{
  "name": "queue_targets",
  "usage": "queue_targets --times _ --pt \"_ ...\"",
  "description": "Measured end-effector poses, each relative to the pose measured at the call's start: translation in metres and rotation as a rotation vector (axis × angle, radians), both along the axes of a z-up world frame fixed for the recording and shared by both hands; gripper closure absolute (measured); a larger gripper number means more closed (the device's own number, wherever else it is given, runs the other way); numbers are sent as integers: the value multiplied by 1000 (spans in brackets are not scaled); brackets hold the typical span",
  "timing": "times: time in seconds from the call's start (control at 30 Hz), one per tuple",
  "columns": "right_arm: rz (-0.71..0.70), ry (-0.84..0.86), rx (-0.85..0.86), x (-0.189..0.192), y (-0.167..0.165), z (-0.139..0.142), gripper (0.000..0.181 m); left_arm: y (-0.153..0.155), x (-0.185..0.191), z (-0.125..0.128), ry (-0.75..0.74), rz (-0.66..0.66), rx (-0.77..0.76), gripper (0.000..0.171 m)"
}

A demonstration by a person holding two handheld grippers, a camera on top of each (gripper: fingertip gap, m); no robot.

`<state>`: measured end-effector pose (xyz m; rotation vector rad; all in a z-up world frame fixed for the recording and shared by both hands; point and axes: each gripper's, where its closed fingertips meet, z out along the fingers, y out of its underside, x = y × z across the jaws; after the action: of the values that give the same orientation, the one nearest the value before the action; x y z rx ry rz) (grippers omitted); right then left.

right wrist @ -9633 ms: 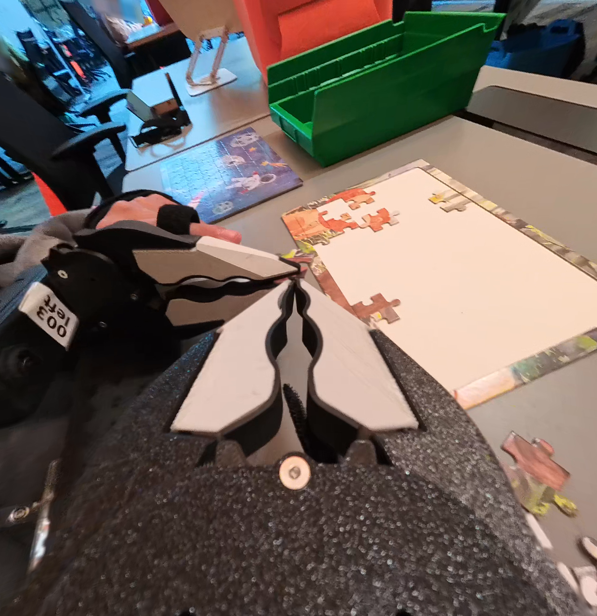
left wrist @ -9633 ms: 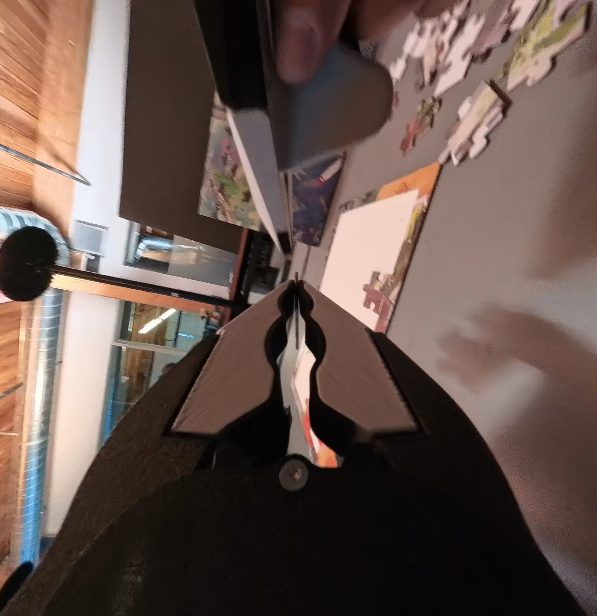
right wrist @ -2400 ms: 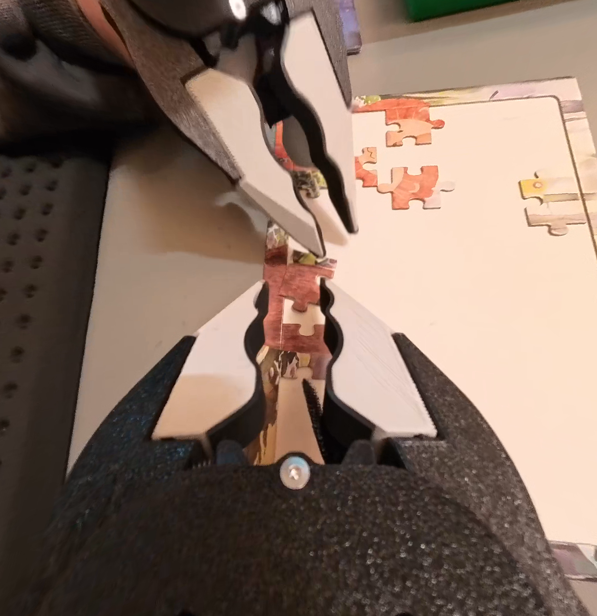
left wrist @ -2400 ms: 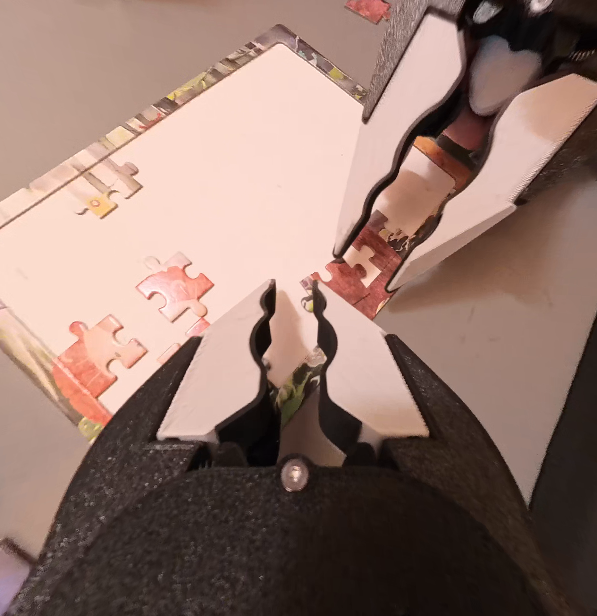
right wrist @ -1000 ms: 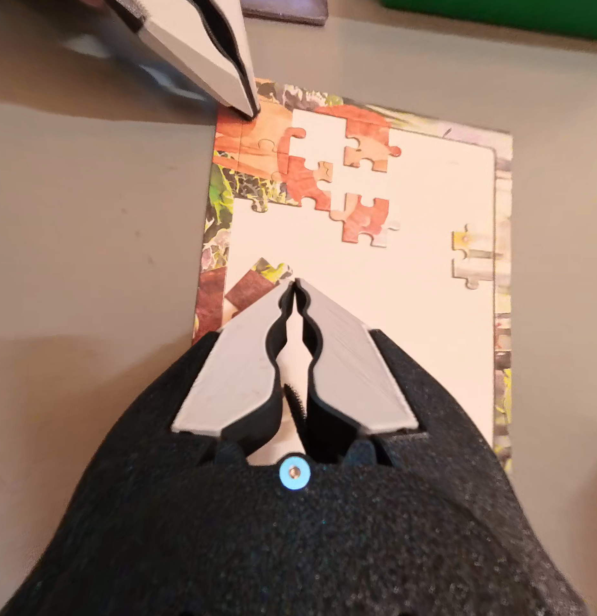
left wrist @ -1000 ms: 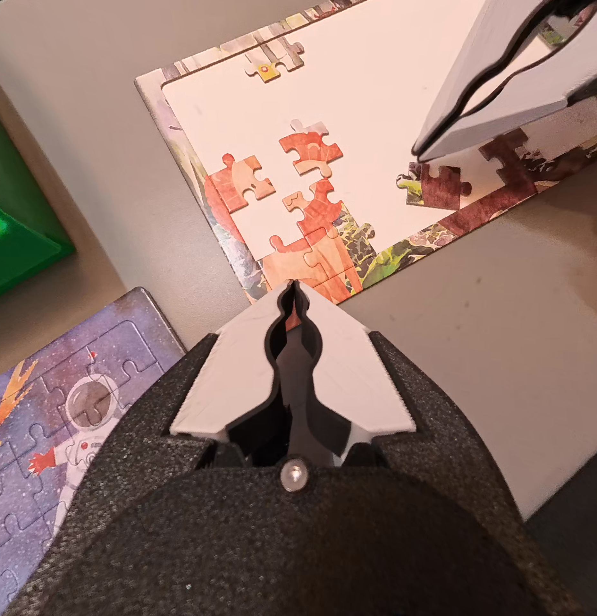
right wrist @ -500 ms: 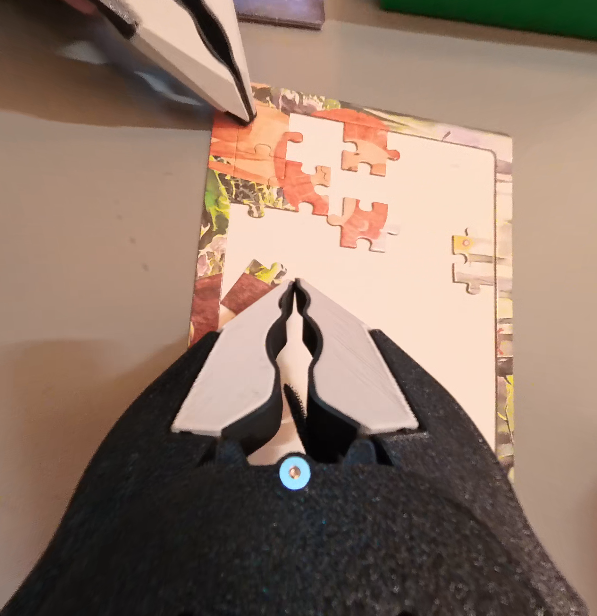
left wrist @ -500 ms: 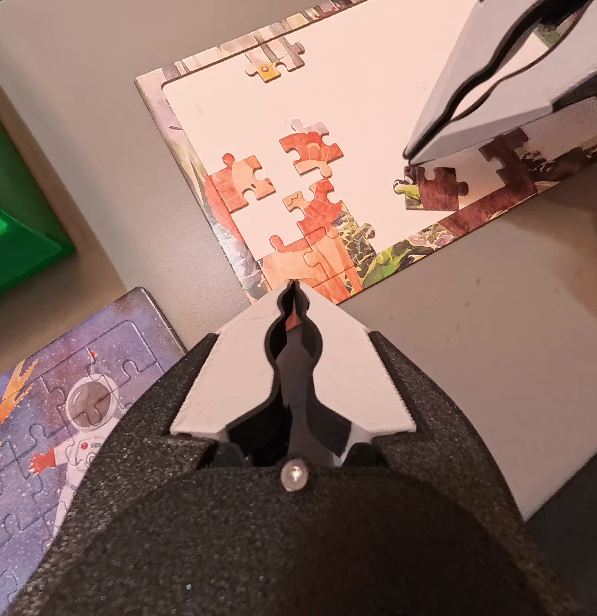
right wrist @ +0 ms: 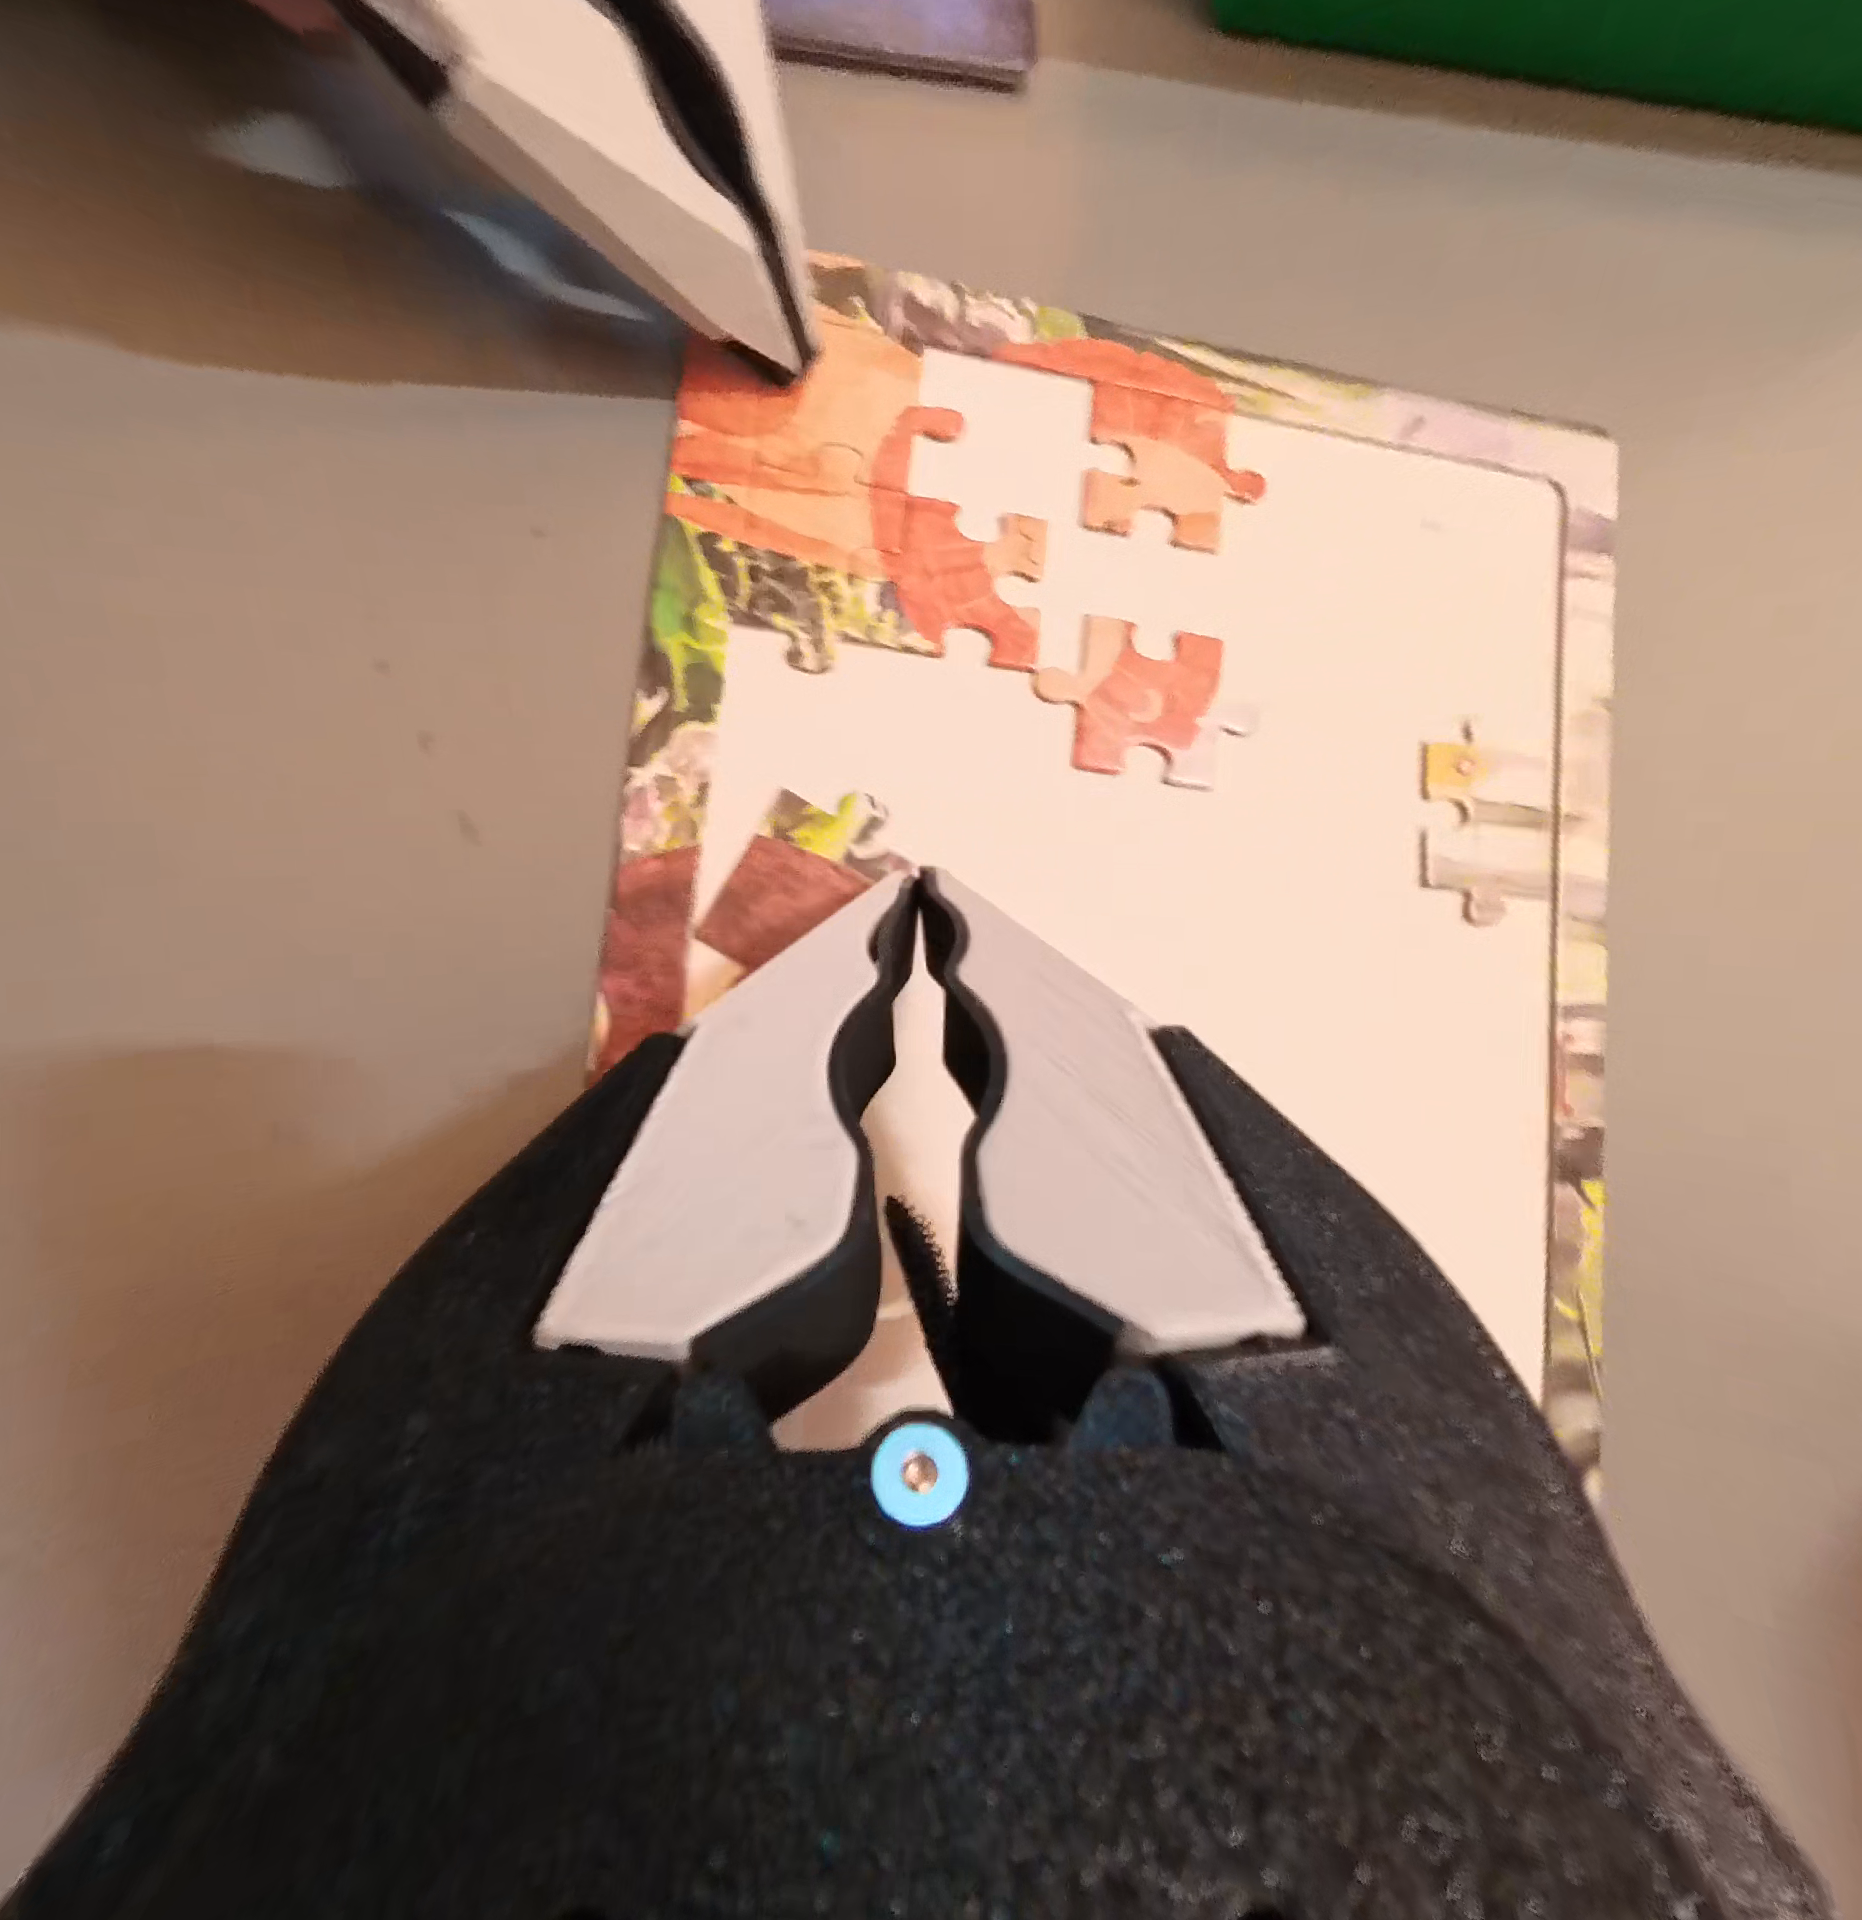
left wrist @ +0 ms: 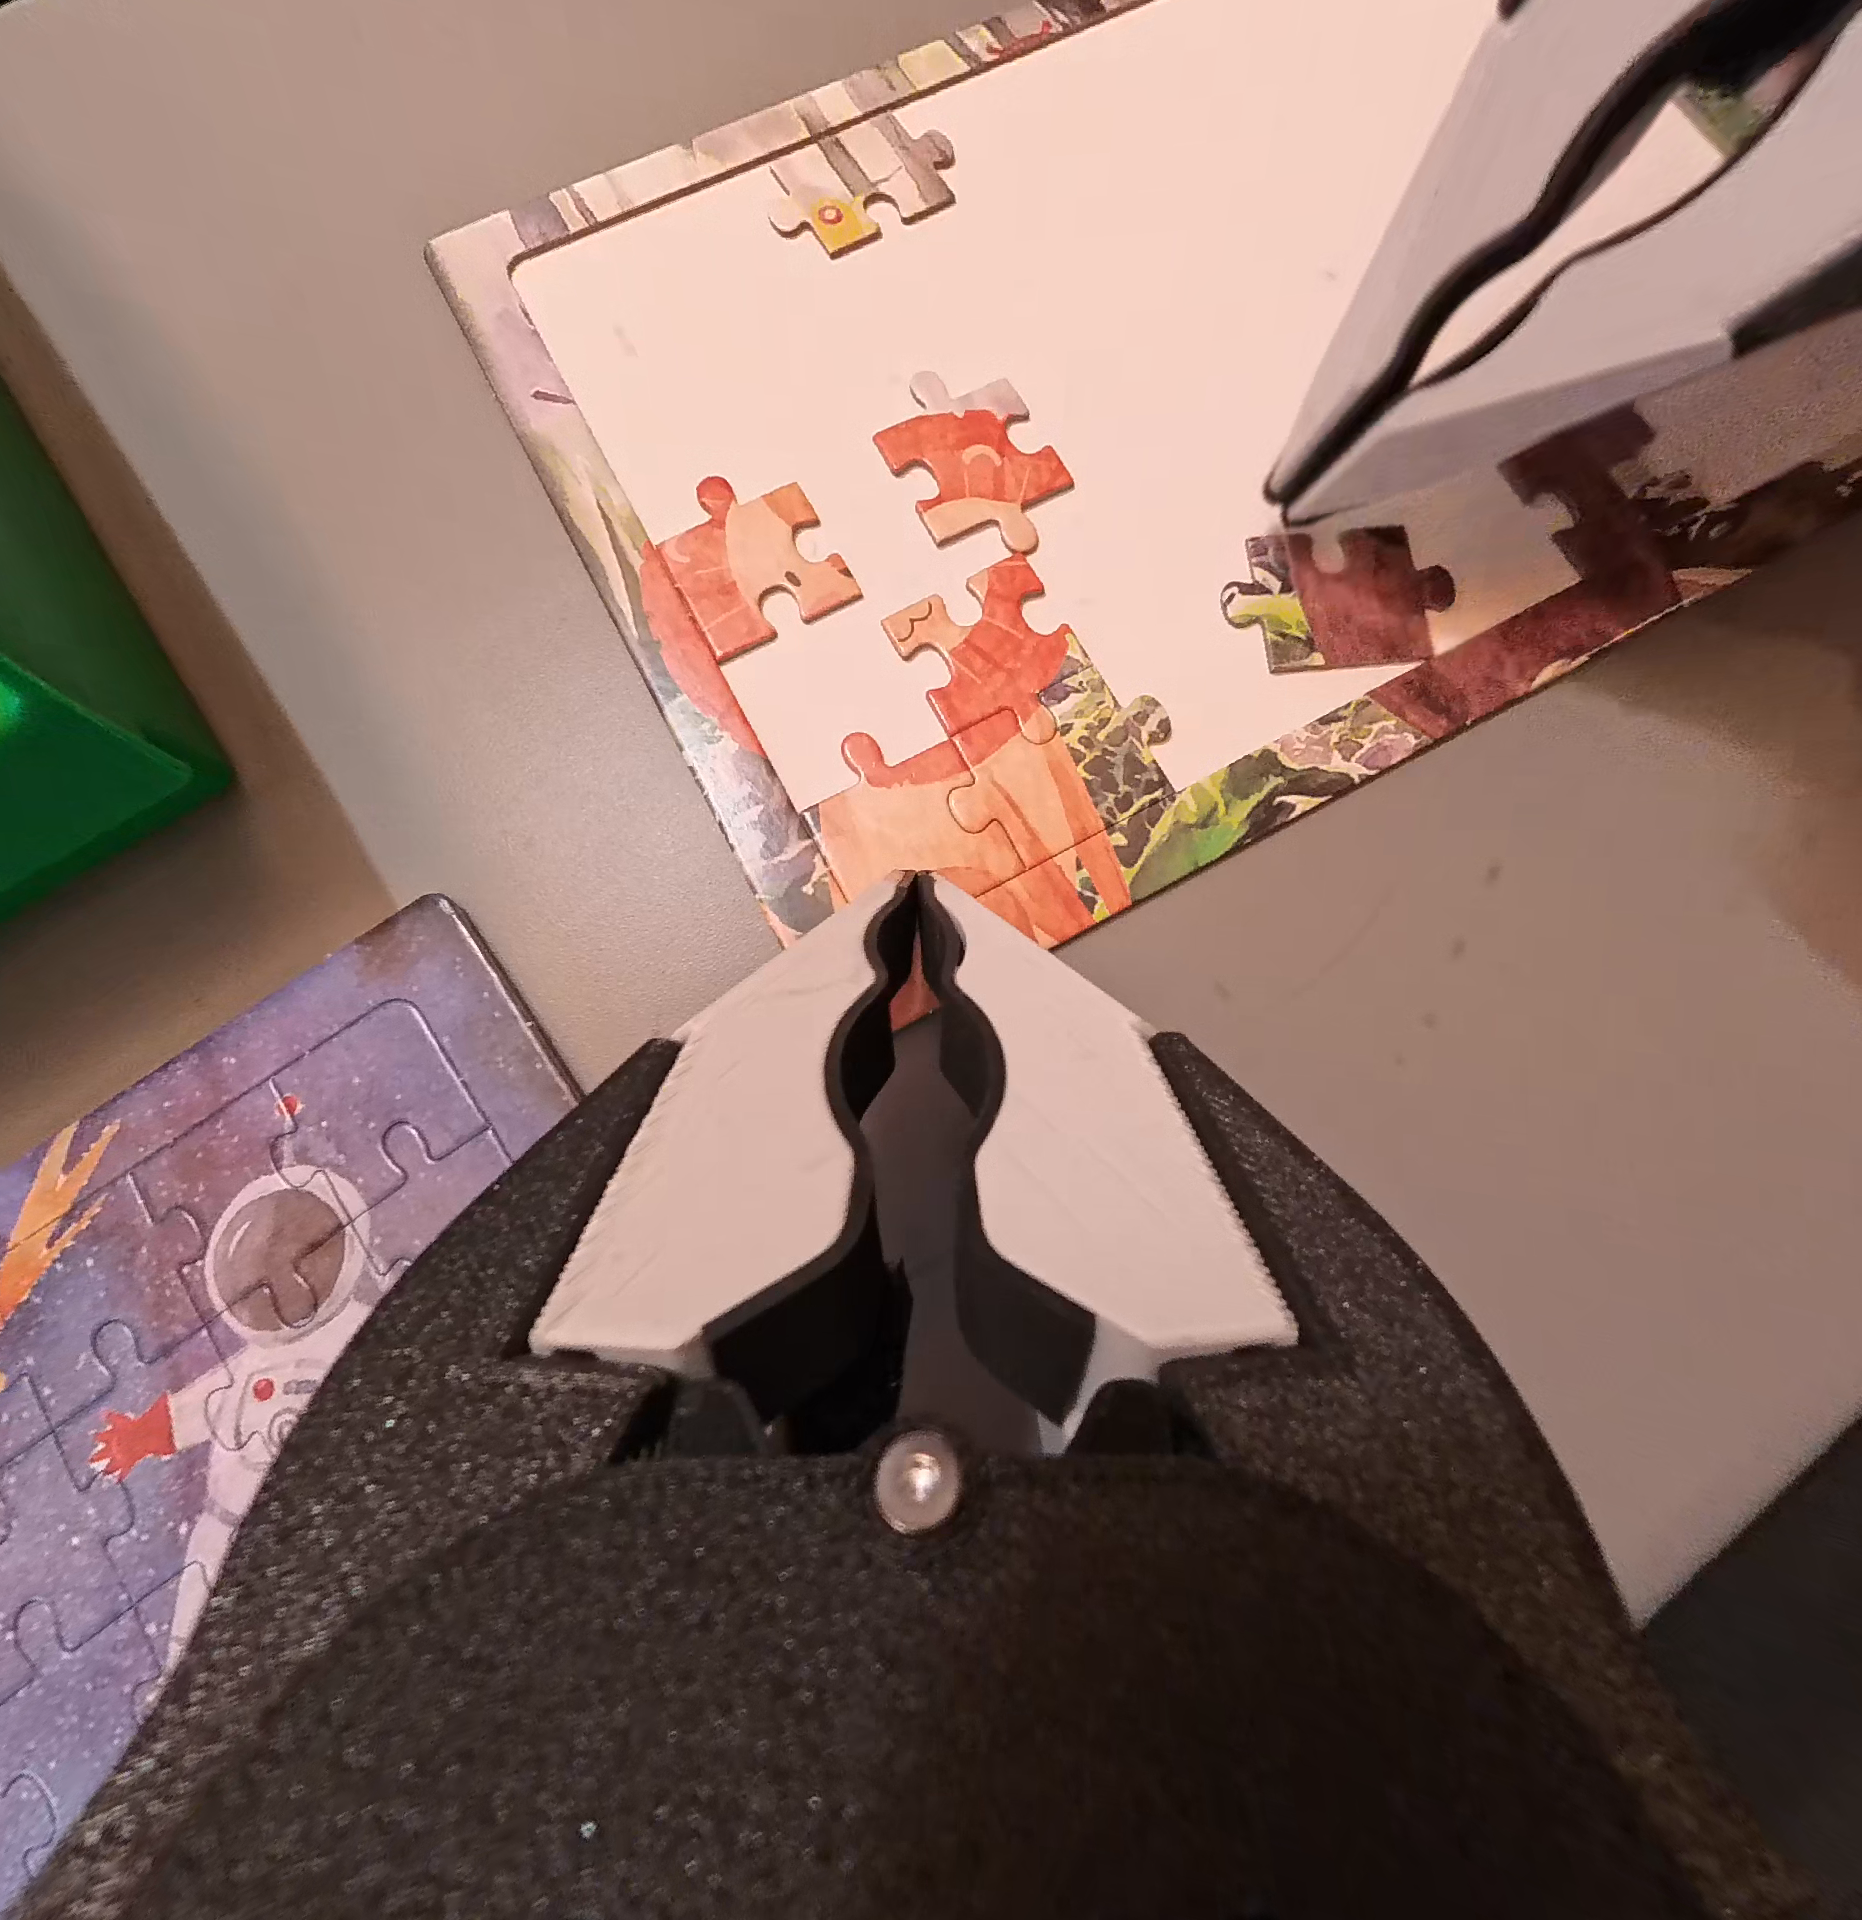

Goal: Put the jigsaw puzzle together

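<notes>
The puzzle tray [left wrist: 1114, 260] has a white floor and a printed frame, and it lies on the grey table. Several orange pieces [left wrist: 968, 769] are joined at its near corner. Two more orange pieces [left wrist: 974, 468] lie loose beside them. A grey and yellow piece [left wrist: 854, 197] sits at the far edge. My left gripper [left wrist: 916, 883] is shut and empty, with its tips on the orange corner; it also shows in the right wrist view [right wrist: 787, 364]. My right gripper [right wrist: 919, 881] is shut and empty, with its tips at a loose brown and green piece [right wrist: 781, 904], which also shows in the left wrist view [left wrist: 1353, 613].
A green bin [left wrist: 54, 748] stands beyond the tray. A finished purple space puzzle [left wrist: 179, 1247] lies to the left of my left gripper. The table's front edge [left wrist: 1685, 1558] runs close on the right. My right fingertips sit around 11 cm from my left ones. My right tips are about 25 cm from the finished purple space puzzle [left wrist: 179, 1247], my left tips only 15 cm.
Since 2.4 s ago both grippers have shut and my left gripper has moved to the orange corner. In the last second the right gripper and the brown piece have barely shifted.
</notes>
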<state>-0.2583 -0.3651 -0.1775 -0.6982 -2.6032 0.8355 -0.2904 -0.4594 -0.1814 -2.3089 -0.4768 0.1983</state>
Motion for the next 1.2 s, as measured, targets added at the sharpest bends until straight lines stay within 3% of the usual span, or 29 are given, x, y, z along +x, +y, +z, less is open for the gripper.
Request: queue_targets --times 0.5,0.67,0.73,1.2 --pt "50 20 19 2 -13 -2 181 0 0 0 5 0 -3 171" --pt "138 27 -45 12 -40 5 181 0 0 0 11 0 -7 171" --pt "151 7 11 16 -39 -4 181 0 0 0 11 1 -7 171" --pt "128 -60 -26 21 -35 -3 181 0 0 0 15 1 -9 171"
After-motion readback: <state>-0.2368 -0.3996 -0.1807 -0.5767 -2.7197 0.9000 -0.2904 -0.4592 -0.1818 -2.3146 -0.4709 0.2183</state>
